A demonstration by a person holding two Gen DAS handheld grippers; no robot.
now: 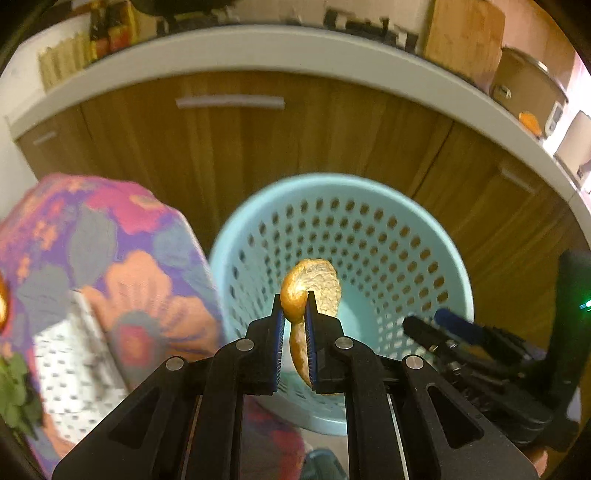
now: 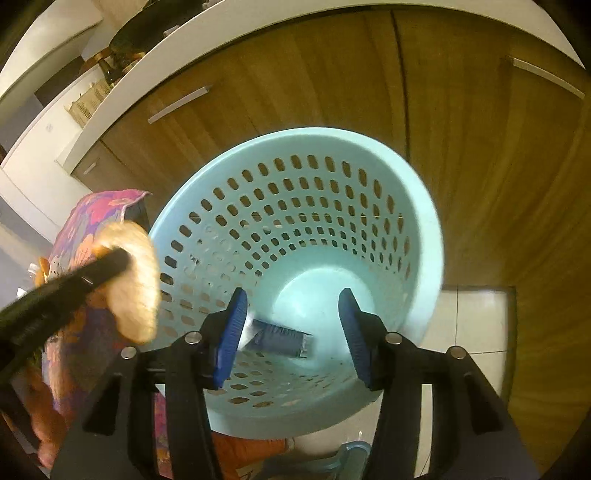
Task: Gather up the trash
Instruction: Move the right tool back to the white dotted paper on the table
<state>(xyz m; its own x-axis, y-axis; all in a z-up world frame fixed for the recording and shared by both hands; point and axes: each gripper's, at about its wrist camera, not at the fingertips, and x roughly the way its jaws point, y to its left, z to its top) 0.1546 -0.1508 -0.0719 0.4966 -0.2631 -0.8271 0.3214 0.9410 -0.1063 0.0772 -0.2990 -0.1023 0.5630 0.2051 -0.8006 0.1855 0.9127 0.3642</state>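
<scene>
A light blue perforated waste basket [image 1: 388, 240] stands on the floor in front of wooden cabinets. My left gripper [image 1: 295, 299] is shut on a curled orange peel [image 1: 317, 284] and holds it over the basket's mouth. In the right wrist view the same peel [image 2: 133, 288] hangs at the basket's left rim. My right gripper [image 2: 293, 295] is open above the basket [image 2: 295, 184]. Beneath it, inside the basket, is a blue and silver wrapper [image 2: 277, 338] that touches neither pad. The right gripper [image 1: 424, 321] also shows at the right of the left wrist view.
Wooden cabinet doors [image 1: 258, 155] with pale handles rise behind the basket under a white countertop [image 1: 258, 48]. On the counter sit a cutting board [image 1: 465, 33], a pot [image 1: 524, 85] and an orange scrap [image 1: 530, 123]. A flowered cloth [image 1: 110, 251] crowds the left. Pale floor tiles [image 2: 472, 317] lie right.
</scene>
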